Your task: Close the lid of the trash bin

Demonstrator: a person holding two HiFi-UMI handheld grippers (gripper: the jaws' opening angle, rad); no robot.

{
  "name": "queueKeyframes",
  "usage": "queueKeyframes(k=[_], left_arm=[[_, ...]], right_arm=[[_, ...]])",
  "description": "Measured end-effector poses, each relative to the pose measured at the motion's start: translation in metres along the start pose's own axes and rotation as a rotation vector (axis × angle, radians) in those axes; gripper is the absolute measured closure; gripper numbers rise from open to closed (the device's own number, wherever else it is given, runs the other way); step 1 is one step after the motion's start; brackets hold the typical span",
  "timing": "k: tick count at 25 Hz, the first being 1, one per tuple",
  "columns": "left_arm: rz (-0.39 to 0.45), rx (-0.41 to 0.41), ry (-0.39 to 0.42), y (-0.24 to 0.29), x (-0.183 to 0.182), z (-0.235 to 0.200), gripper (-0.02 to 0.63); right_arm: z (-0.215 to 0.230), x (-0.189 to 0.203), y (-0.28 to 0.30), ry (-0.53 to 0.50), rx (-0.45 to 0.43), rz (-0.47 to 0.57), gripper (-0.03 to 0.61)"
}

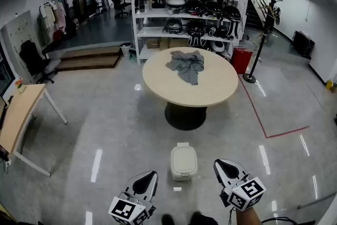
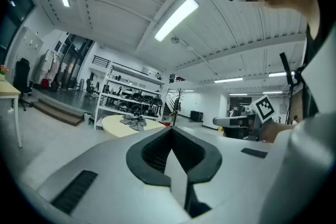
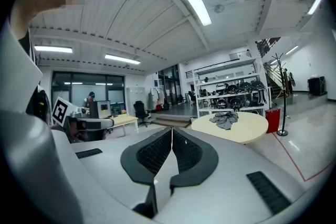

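A small white trash bin [image 1: 184, 162] stands on the floor just in front of me, its lid lying flat on top. My left gripper [image 1: 147, 180] hangs to the bin's left and my right gripper [image 1: 226, 168] to its right, both apart from it. Each has its jaws pressed together with nothing between them. In the left gripper view the left gripper [image 2: 170, 131] points level across the room, and in the right gripper view the right gripper [image 3: 171, 131] does the same. The bin does not show in either gripper view.
A round beige table [image 1: 190, 78] with a grey cloth [image 1: 186, 66] on it stands beyond the bin. White shelves [image 1: 188, 8] with dark gear line the back. A wooden desk [image 1: 18, 113] is at the left. Red tape [image 1: 274, 131] marks the floor at right.
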State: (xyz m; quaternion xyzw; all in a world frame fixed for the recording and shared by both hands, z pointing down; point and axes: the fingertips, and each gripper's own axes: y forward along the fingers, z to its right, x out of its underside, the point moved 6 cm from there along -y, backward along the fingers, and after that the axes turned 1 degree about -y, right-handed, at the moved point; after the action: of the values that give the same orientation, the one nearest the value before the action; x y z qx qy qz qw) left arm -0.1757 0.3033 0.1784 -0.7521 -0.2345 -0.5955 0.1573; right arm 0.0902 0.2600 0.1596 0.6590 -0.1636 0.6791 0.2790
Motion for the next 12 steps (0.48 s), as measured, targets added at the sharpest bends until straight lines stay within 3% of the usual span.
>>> queueKeyframes(k=[6, 12], left_arm=[[0.043, -0.015, 0.047, -0.045, -0.008, 0.043, 0.617], [0.037, -0.022, 0.057, -0.078, 0.013, 0.131, 0.617]], right_arm=[[-0.031, -0.008, -0.052, -0.014, -0.014, 0.064, 0.568], [-0.046, 0.014, -0.143, -0.027, -0.094, 0.067, 0.568]])
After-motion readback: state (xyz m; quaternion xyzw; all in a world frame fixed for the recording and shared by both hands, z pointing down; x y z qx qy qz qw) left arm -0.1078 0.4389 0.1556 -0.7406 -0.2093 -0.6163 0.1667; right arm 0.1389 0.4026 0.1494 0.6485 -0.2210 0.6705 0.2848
